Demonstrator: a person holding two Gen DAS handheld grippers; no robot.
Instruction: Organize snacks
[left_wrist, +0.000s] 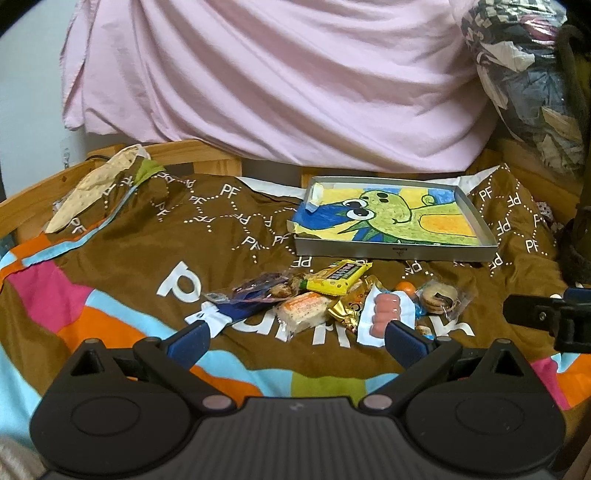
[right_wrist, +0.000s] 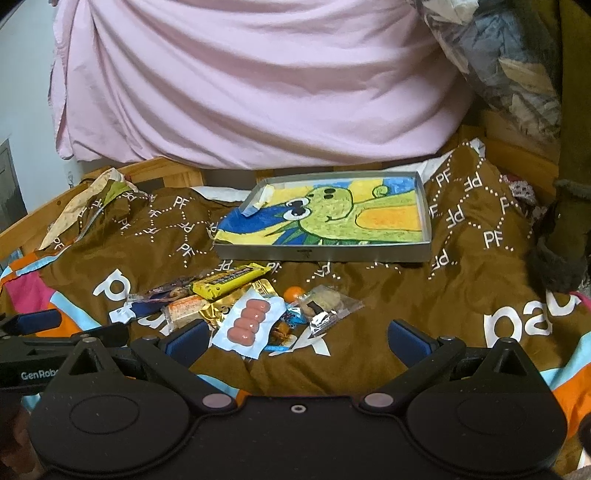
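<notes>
a pile of wrapped snacks (left_wrist: 332, 302) lies on a brown printed cloth (left_wrist: 122, 236), just near of a shallow grey tray (left_wrist: 391, 252) that has a bright cartoon drawing on its floor. the tray holds no snacks; all of them sit outside it on the cloth.

in the pile, a yellow bar (left_wrist: 338, 281) lies at the far side, touching the top of the heap. a white pack with pink sausages (left_wrist: 384, 312) lies at the near right. a clear-wrapped cookie (left_wrist: 437, 297) sits to the right of it, with a small orange sweet (left_wrist: 404, 287) between them. a pale wafer pack (left_wrist: 303, 312) and a gold wrapper (left_wrist: 345, 314) lie in the middle, and a dark blue wrapper (left_wrist: 236, 310) trails off to the left.

the left gripper (left_wrist: 295, 334) hovers just near of the pile with its fingers spread wide, holding nothing. the right gripper (right_wrist: 297, 334) is beside it, to the right, its fingers also spread wide and holding nothing, with the sausage pack showing between them.

behind the tray hangs a pink sheet (left_wrist: 277, 81) over a wooden frame (left_wrist: 192, 155).
</notes>
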